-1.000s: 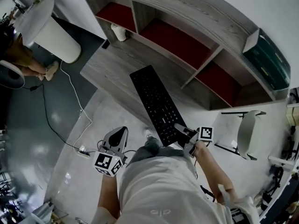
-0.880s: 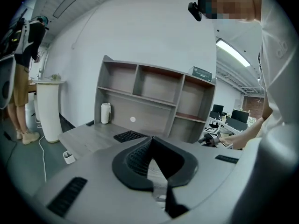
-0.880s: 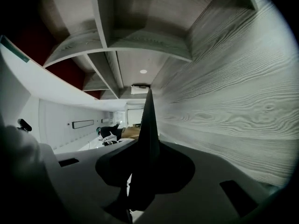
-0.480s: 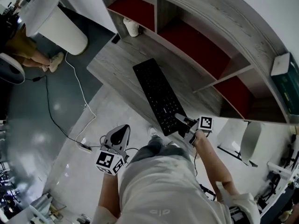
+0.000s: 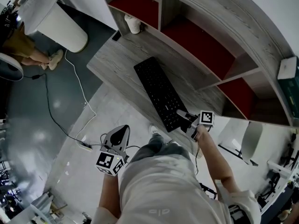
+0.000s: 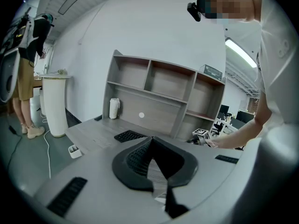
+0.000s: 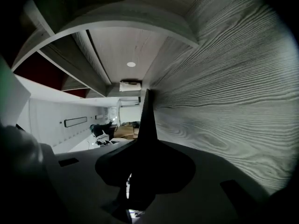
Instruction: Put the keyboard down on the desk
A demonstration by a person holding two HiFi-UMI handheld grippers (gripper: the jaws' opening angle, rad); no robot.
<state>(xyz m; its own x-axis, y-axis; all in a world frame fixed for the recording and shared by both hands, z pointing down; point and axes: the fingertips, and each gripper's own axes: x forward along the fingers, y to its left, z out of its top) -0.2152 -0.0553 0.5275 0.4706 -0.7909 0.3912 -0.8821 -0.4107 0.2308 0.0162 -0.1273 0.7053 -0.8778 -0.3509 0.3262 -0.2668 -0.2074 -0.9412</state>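
Note:
The black keyboard point(image 5: 160, 92) stretches low along the grey wooden desk point(image 5: 112, 59), its near end at the desk's front edge. My right gripper point(image 5: 182, 115) is shut on that near end. In the right gripper view the keyboard point(image 7: 148, 118) shows as a thin dark blade rising from the jaws, with the desk's wood grain point(image 7: 229, 92) close beside it. My left gripper point(image 5: 120, 133) hangs shut and empty over the floor, well short of the desk. The left gripper view shows the keyboard point(image 6: 130, 135) on the desk beyond its shut jaws.
A shelf unit with red back panels point(image 5: 201, 45) stands on the desk's far side. A white roll point(image 5: 133, 24) and a small dark object point(image 5: 116, 35) sit at the desk's back left. On the floor lie a power strip point(image 5: 84, 147) and its cable; a white pedestal point(image 5: 53, 20) stands left, a chair point(image 5: 245, 141) right.
My right gripper has carried the keyboard forward and down, so it now lies over the desk rather than out past its front edge. The left gripper has barely shifted.

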